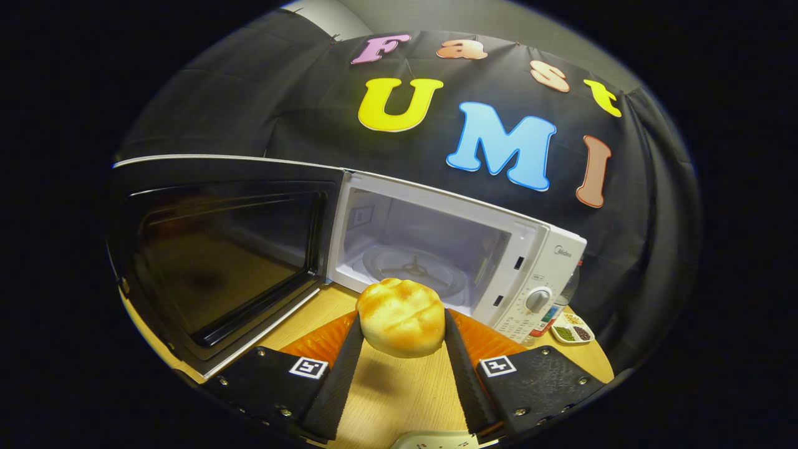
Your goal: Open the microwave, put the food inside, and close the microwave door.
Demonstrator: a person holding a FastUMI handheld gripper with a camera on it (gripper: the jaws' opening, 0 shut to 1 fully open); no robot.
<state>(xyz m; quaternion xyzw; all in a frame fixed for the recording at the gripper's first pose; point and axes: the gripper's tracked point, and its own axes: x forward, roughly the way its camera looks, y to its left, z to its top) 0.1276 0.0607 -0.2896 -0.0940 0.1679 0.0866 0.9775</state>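
A golden bread bun [401,317] is held between the fingers of my gripper [402,327], which is shut on it and keeps it lifted above the wooden table [399,393]. Just beyond the bun stands the white microwave [536,262] with its cavity open and the glass turntable [411,271] visible inside. Its dark door [218,255] is swung wide open to the left of the fingers. The bun hangs in front of the cavity's opening, outside it.
An orange plate [324,340] lies on the table under and behind the fingers. To the right of the microwave sits a small white dish [572,328] with seeds or beans, next to a bottle partly hidden by the microwave. A pale object [430,441] peeks in at the table's near edge.
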